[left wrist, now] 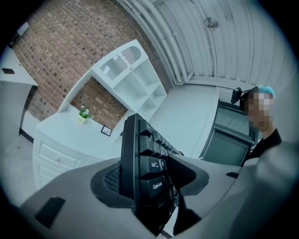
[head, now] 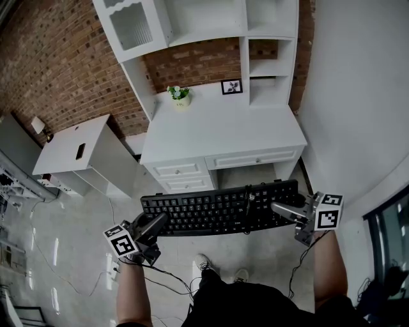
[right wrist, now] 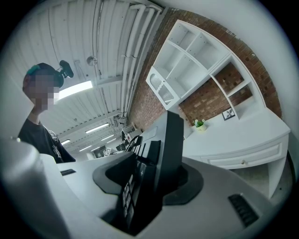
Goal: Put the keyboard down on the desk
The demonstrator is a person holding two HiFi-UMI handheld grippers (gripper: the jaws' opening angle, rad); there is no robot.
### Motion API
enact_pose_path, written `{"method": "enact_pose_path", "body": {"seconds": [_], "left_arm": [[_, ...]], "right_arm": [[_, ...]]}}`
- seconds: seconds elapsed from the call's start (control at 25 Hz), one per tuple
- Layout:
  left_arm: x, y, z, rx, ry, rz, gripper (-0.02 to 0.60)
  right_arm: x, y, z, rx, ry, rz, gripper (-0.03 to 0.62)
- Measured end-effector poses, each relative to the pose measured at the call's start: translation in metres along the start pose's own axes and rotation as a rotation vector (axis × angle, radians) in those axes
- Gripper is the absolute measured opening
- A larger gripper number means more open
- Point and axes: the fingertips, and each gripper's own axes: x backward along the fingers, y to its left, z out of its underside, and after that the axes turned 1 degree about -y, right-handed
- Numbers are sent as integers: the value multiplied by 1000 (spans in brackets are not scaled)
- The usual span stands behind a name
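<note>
Keyboard: black keyboard [head: 220,209], keys up and roughly level, held in the air between my two grippers. Its long side runs about parallel to the desk front.

Where it sits: in front of the white desk [head: 223,131], on my side of the drawers [head: 182,170], over the floor [head: 77,236]. It is not touching the desktop.

Left gripper: my left gripper [head: 155,223] has the keyboard's left end. In the left gripper view the Tab and Caps Lock end stands edge-on between the jaws, and the dark ribbed pad [left wrist: 111,180] is pressed flat to its underside. Closed on the keyboard.

Right gripper: my right gripper [head: 281,209] has the right end. In the right gripper view the numeric-pad end fills the gap, with a pad [right wrist: 119,176] against the key side. Clamped on the keyboard too.

Cord: a thin dark cord [head: 248,203] crosses the keys towards the right end.

Desktop: a small potted plant [head: 179,94] and a framed picture [head: 231,86] stand at the back, beneath the white shelf unit [head: 204,19]. Both are well apart from the keyboard.

Surroundings: brick wall [head: 57,57] behind. A low white cabinet [head: 73,148] stands left of the desk.
</note>
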Motion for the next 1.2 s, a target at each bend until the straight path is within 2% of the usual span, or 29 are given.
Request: {"method": "enact_pose_path", "body": {"seconds": [0.92,1.08,1.2], "left_arm": [[-10,11,-1,-23,10,30,256],[-20,18,4,-27,14,41,256],[-39,35,-12,-14,20,40,256]], "right_arm": [[0,-6,4,13,-50,26,196],[2,-16,7,14,-59,35,196],[-11,-36,-12,1,-51,40,196]]}}
